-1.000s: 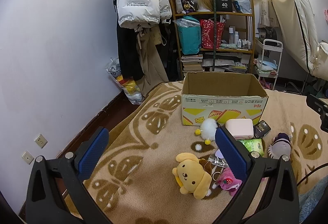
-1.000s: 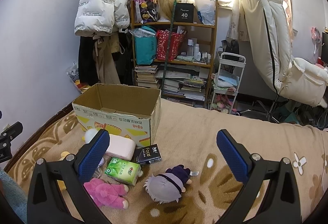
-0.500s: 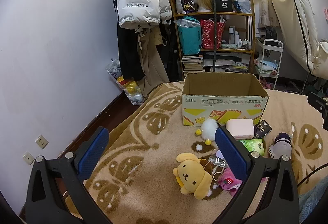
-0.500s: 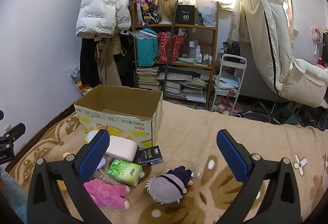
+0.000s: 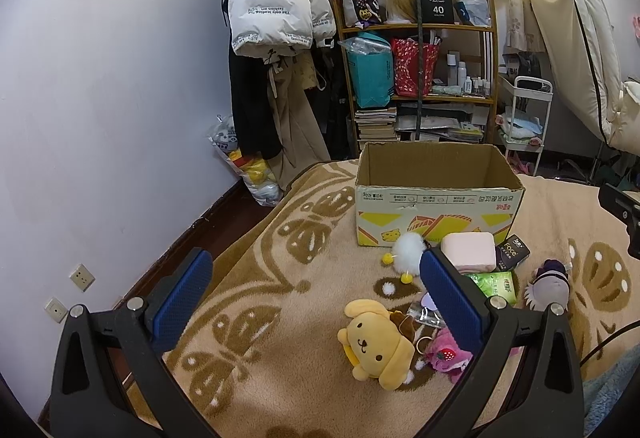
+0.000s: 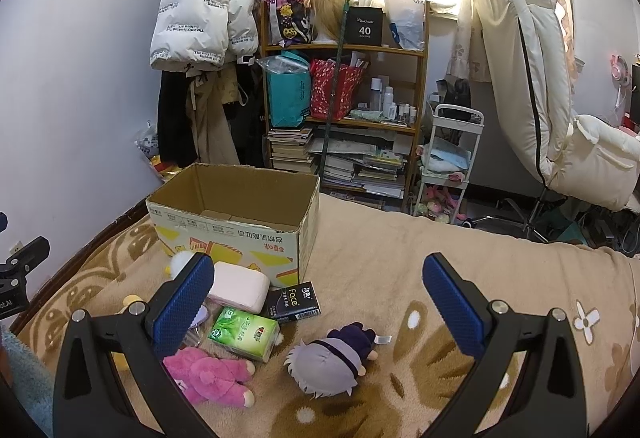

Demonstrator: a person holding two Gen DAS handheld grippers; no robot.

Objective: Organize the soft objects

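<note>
An open cardboard box (image 5: 436, 205) (image 6: 240, 222) stands on the beige patterned blanket (image 5: 280, 318). In front of it lie a yellow dog plush (image 5: 376, 344), a pink plush (image 6: 208, 376) (image 5: 444, 354), a grey-haired doll in purple (image 6: 332, 358) (image 5: 548, 282), a white pompom (image 5: 408, 250), a pink tissue pack (image 6: 240, 286), a green tissue pack (image 6: 244, 332) and a black pack (image 6: 294, 300). My left gripper (image 5: 316, 298) is open and empty above the blanket, left of the toys. My right gripper (image 6: 320, 302) is open and empty above the doll.
A wooden shelf (image 6: 344, 109) with bags and books stands behind the bed. Coats (image 5: 276, 37) hang on the wall at left. A white cart (image 6: 448, 165) and a white recliner chair (image 6: 560, 109) are at the right. The bed edge runs along the left wall.
Both grippers stay open. The right wrist view has shifted slightly, so the box and toys sit a little further right; the left view is almost unchanged.
</note>
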